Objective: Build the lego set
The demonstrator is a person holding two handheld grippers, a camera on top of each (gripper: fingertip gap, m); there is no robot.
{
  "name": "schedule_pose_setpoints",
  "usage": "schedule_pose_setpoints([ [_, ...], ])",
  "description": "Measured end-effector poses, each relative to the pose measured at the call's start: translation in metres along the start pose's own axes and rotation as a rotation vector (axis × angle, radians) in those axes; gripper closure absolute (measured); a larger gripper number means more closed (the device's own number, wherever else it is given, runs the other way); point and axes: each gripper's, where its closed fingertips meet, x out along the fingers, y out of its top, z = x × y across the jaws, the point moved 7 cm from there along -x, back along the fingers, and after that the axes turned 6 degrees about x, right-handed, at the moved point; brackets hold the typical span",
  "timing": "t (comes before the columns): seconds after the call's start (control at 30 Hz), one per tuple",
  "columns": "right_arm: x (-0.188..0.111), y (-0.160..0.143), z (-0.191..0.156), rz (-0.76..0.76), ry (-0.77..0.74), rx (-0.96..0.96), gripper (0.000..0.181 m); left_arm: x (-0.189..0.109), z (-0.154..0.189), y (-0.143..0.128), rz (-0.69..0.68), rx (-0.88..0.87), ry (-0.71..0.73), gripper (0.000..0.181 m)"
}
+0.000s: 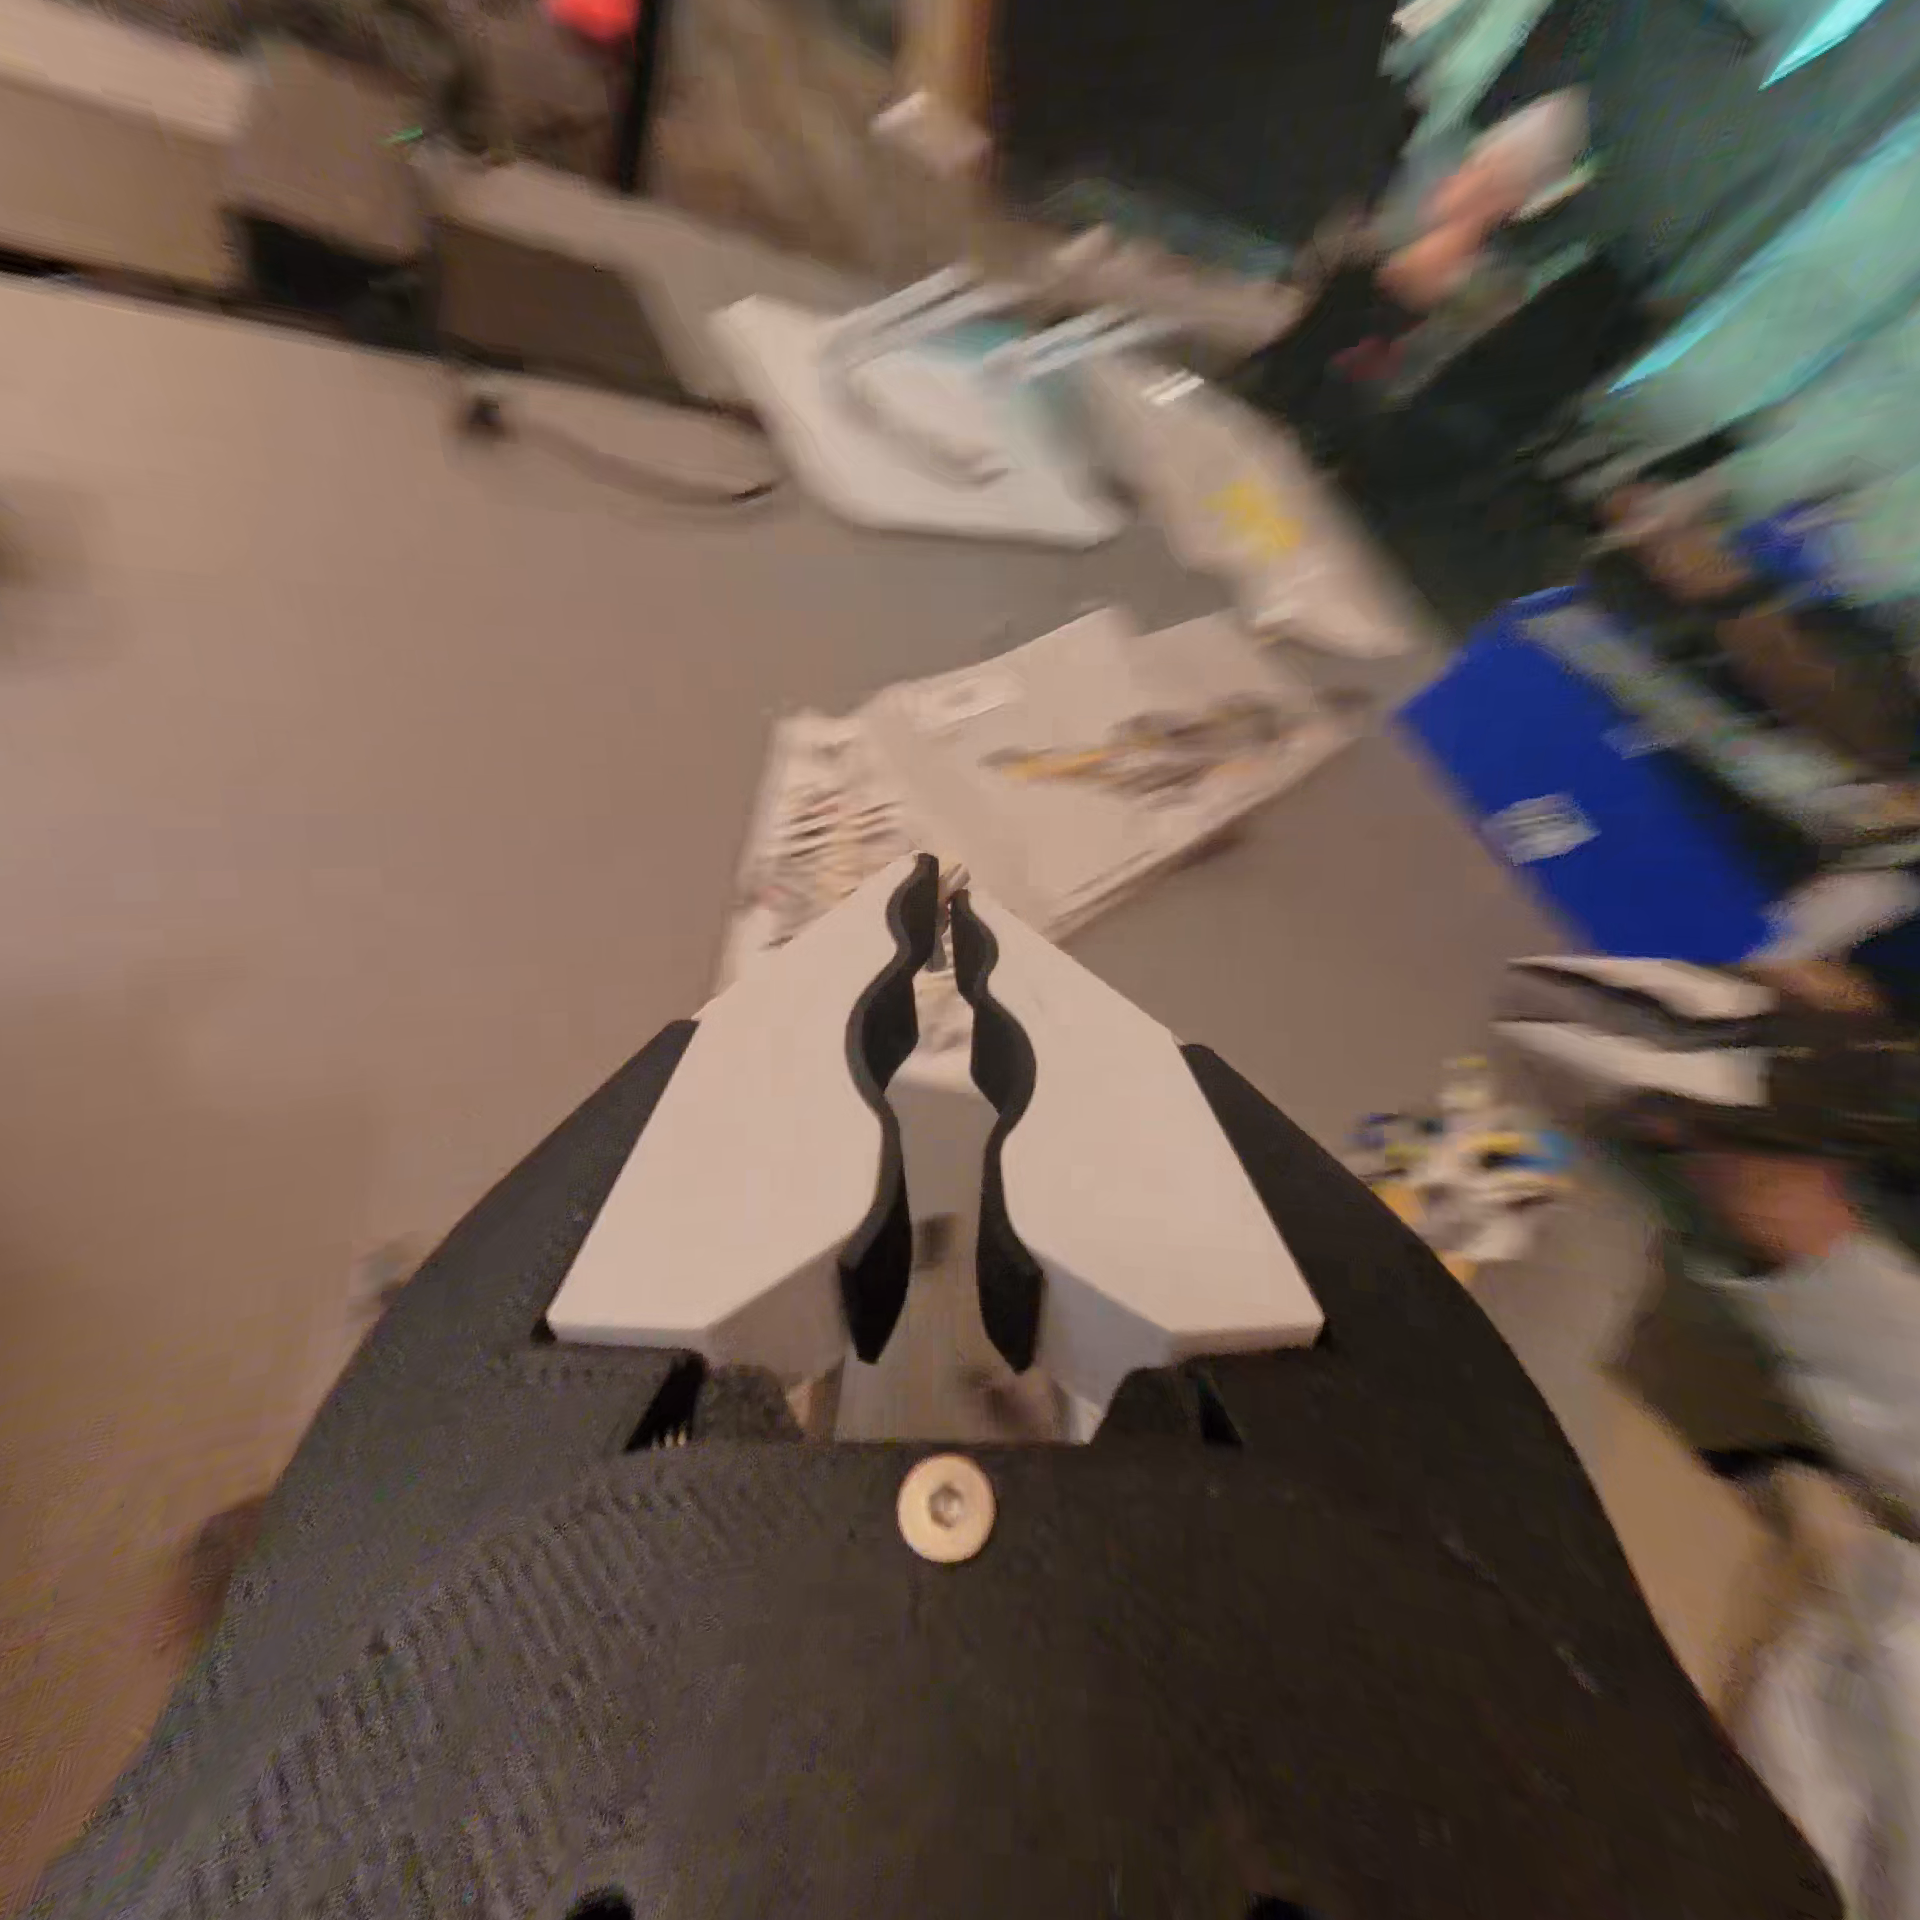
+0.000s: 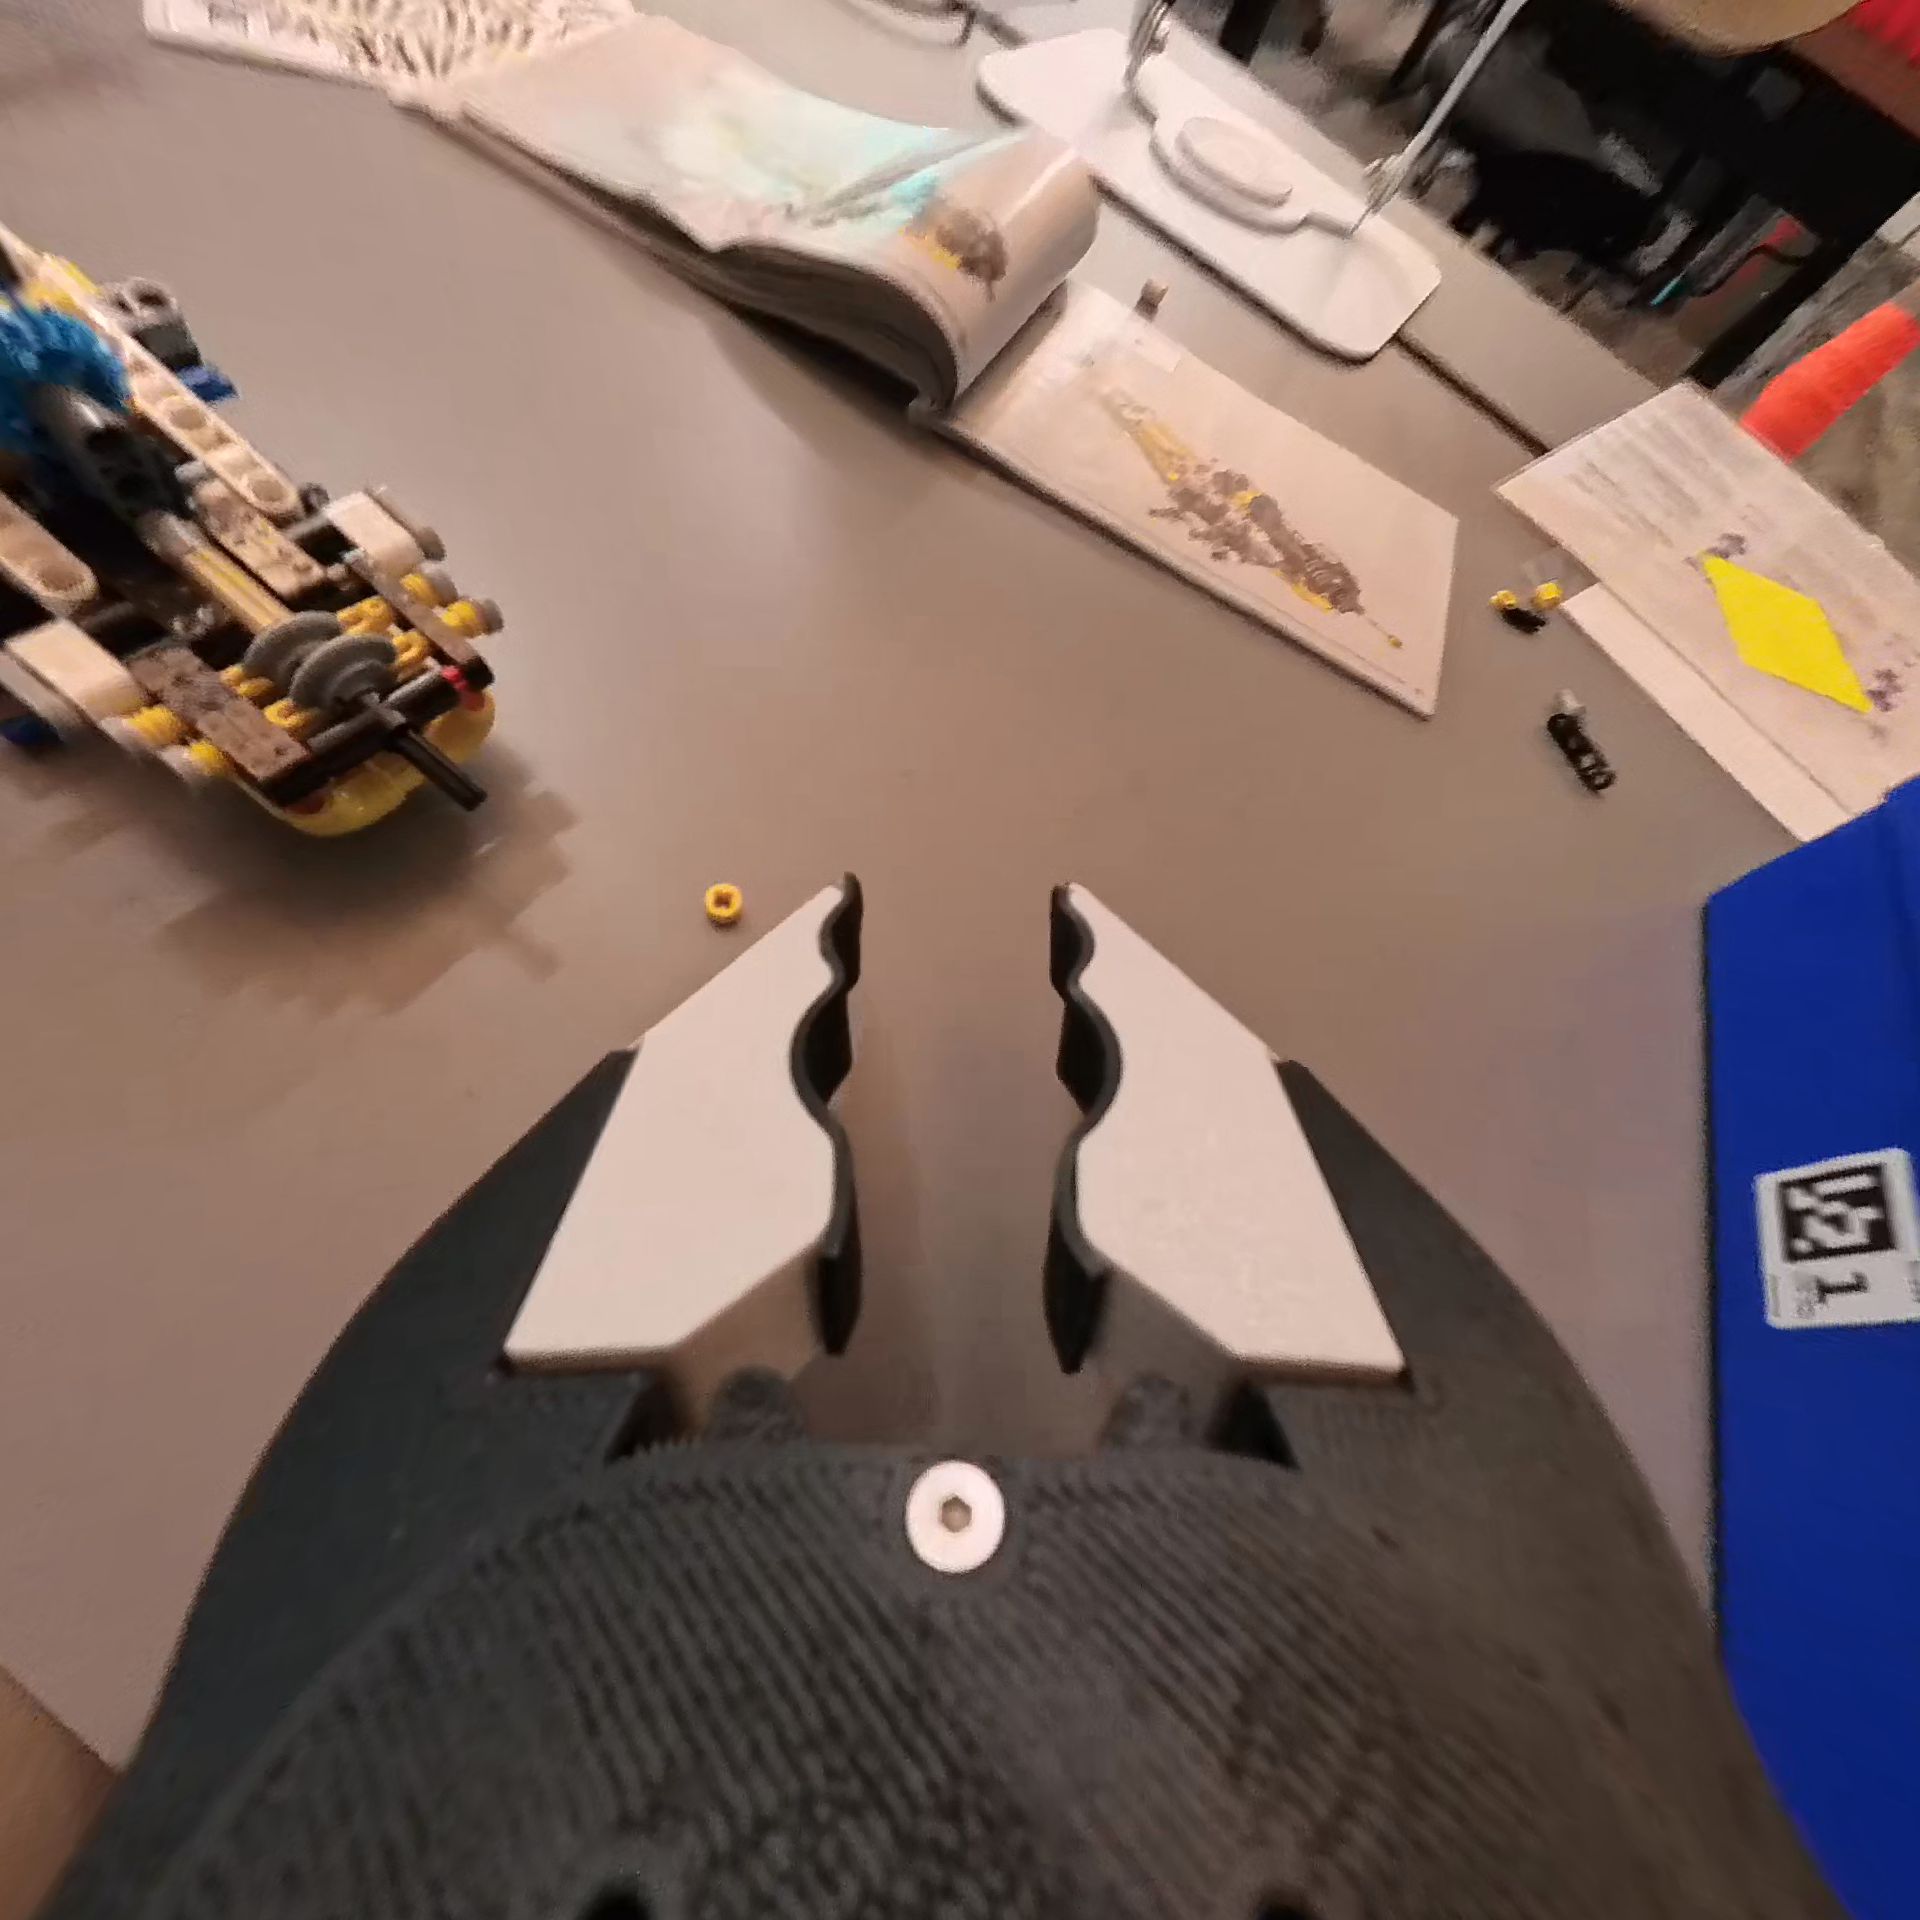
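We note the right gripper (image 2: 954,914) held low over the grey worktop (image 2: 727,623), angled down, jaws apart and empty. A small yellow Lego ring (image 2: 724,901) lies just beside its left fingertip. The partly built Lego model (image 2: 239,613) sits well to the left; the open instruction booklet (image 2: 935,312) lies ahead. The left wrist view is heavily blurred: the left gripper (image 1: 940,883) is raised over the worktop, jaws nearly together; whether they pinch something small, we cannot tell.
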Motion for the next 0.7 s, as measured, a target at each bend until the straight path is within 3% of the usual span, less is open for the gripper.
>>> schedule_pose_setpoints([
  [0.03,-0.004,0.002,0.001,0.035,-0.014,0.006,0.147,0.001,0.021,0.007,0.062,-0.035,-0.127,0.181],
  [0.13,-0.021,0.018,-0.002,0.150,-0.025,-0.005,0.139,0.010,0.088,0.013,0.132,-0.099,-0.453,0.181],
  [0.27,-0.040,0.038,-0.022,0.320,0.065,0.022,0.120,0.036,0.175,-0.007,0.097,-0.029,-0.736,0.181],
  [0.33,-0.046,0.042,-0.033,0.378,0.161,0.082,0.107,0.049,0.211,-0.018,0.086,0.033,-0.853,0.181],
  [0.43,-0.051,0.046,-0.038,0.439,0.287,0.181,0.103,0.066,0.249,-0.041,0.030,0.119,-0.941,0.181],
  [0.6,-0.046,0.047,-0.026,0.536,0.494,0.411,0.106,0.086,0.272,-0.067,0.025,0.139,-0.983,0.181],
  [0.7,-0.052,0.053,-0.008,0.685,0.600,0.533,0.148,0.090,0.269,-0.066,0.058,0.126,-0.991,0.181],
])
